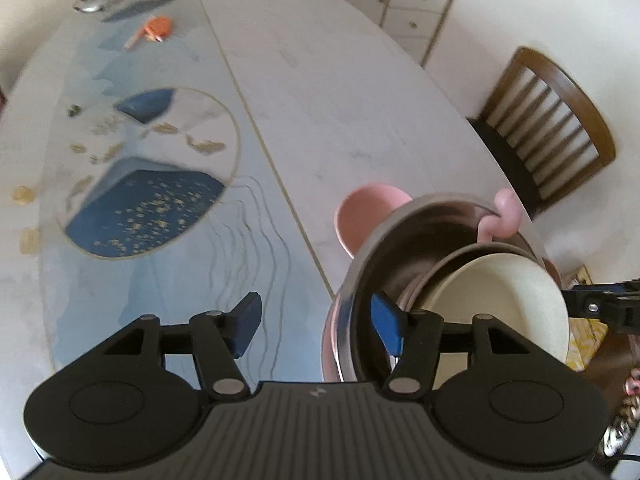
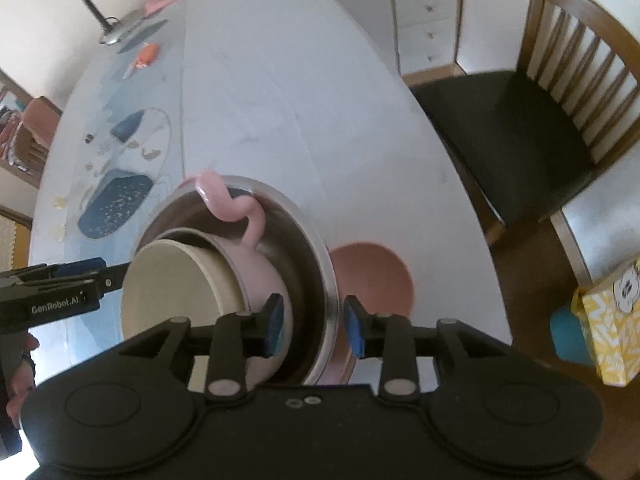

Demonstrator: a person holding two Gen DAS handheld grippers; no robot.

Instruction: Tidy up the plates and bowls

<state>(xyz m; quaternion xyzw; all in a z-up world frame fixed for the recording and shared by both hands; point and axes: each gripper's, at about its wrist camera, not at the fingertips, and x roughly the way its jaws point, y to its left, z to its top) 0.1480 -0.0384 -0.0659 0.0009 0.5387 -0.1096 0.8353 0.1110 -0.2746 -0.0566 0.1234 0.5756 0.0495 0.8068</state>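
A steel bowl (image 2: 320, 280) with a dark inside is tilted up off the table. Inside it lies a pink bowl (image 2: 260, 272) with a cream bowl (image 2: 180, 292) nested in it. My right gripper (image 2: 314, 326) has its fingers either side of the steel bowl's rim; whether the pads press it I cannot tell. A bare finger (image 2: 240, 210) hooks over the far rim. A pink plate (image 2: 376, 276) lies on the table beyond. In the left wrist view my left gripper (image 1: 316, 324) is open and empty beside the steel bowl (image 1: 360, 304), cream bowl (image 1: 500, 296) and pink plate (image 1: 368, 216).
The oval white table (image 1: 340, 100) carries a blue patterned mat (image 1: 140, 208), an orange object (image 1: 156, 28) and a desk lamp (image 2: 100, 12) at the far end. A wooden chair (image 2: 540, 120) stands to the right. A yellow box (image 2: 612, 320) sits low at right.
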